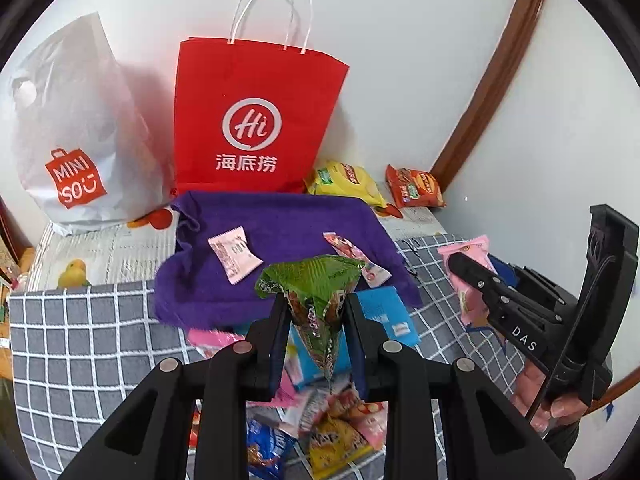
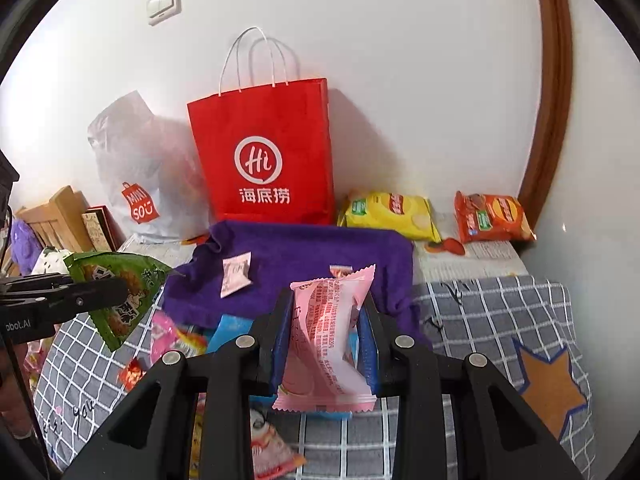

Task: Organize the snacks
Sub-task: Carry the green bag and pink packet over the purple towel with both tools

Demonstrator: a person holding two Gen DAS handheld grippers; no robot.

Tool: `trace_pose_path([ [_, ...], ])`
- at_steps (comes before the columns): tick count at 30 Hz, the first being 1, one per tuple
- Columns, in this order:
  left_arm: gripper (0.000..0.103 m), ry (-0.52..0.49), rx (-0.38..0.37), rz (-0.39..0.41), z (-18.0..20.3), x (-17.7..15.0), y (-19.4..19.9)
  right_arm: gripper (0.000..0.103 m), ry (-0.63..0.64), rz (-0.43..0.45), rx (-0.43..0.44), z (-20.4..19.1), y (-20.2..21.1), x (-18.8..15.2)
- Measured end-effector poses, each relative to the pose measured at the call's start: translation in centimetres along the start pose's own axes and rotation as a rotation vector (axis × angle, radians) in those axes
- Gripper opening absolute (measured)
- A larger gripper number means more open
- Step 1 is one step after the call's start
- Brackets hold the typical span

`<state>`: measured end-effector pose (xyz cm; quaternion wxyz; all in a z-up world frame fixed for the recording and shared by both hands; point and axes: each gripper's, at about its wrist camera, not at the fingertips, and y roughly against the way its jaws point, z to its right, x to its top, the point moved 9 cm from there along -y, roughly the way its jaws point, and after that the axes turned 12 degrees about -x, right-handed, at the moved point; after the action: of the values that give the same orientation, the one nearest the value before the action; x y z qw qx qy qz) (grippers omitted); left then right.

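Observation:
My left gripper (image 1: 316, 308) is shut on a green snack packet (image 1: 316, 288), held above a purple towel (image 1: 288, 216). My right gripper (image 2: 326, 312) is shut on a pink snack packet (image 2: 328, 332) over the same purple towel (image 2: 304, 252). Each gripper shows in the other's view: the right one with its pink packet (image 1: 468, 276) at the right, the left one with its green packet (image 2: 120, 284) at the left. Two small packets lie on the towel, a pale pink one (image 1: 234, 254) and a red-pink one (image 1: 356, 258). A pile of loose snacks (image 1: 320, 420) lies beneath my left gripper.
A red paper bag (image 1: 256, 120) and a white plastic bag (image 1: 76, 136) stand against the wall behind the towel. A yellow chip bag (image 2: 388, 214) and an orange chip bag (image 2: 492, 216) lie at the back right. A grey checked cloth (image 2: 480, 312) covers the surface.

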<state>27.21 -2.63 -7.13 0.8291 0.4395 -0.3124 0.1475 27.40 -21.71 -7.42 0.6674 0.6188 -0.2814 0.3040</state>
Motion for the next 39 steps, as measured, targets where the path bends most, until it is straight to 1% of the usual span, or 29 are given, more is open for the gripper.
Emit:
trace_pose_path([
  [5, 0.026, 0.003, 0.024, -0.003, -1.3, 1.3, -0.6, 0.031, 0.013, 0.004, 0.005, -0.8, -1.5, 2.0],
  [10, 0.026, 0.011, 0.032, 0.000, -2.4, 2.8, -1.4, 0.031, 0.027, -0.001, 0.019, -1.7, -3.1, 3.8],
  [15, 0.026, 0.008, 0.033, 0.003, -3.1, 4.1, -2.2, 0.031, 0.050, -0.008, 0.024, -2.8, -4.5, 4.7],
  [20, 0.026, 0.000, 0.045, -0.006, -4.1, 5.0, -3.5, 0.031, 0.047, -0.025, 0.035, -3.2, -6.4, 5.4],
  [25, 0.026, 0.009, 0.043, -0.017, -5.2, 5.8, -4.9, 0.031, 0.051, -0.007, 0.031, -3.4, -7.7, 6.8],
  [31, 0.026, 0.014, 0.060, -0.024, -7.0, 7.2, -6.1, 0.031, 0.058, 0.003, 0.037, -3.8, -9.3, 8.5],
  [35, 0.026, 0.041, 0.069, -0.028, -8.6, 7.3, -6.9, 0.031, 0.064, -0.003, 0.060, -4.4, -10.6, 8.5],
  [37, 0.026, 0.055, 0.071, -0.034, -9.6, 6.9, -7.4, 0.031, 0.077, -0.021, 0.065, -4.7, -11.8, 7.8],
  [39, 0.026, 0.075, 0.069, -0.042, -10.7, 6.5, -7.9, 0.031, 0.100, -0.047, 0.053, -4.9, -12.9, 7.2],
])
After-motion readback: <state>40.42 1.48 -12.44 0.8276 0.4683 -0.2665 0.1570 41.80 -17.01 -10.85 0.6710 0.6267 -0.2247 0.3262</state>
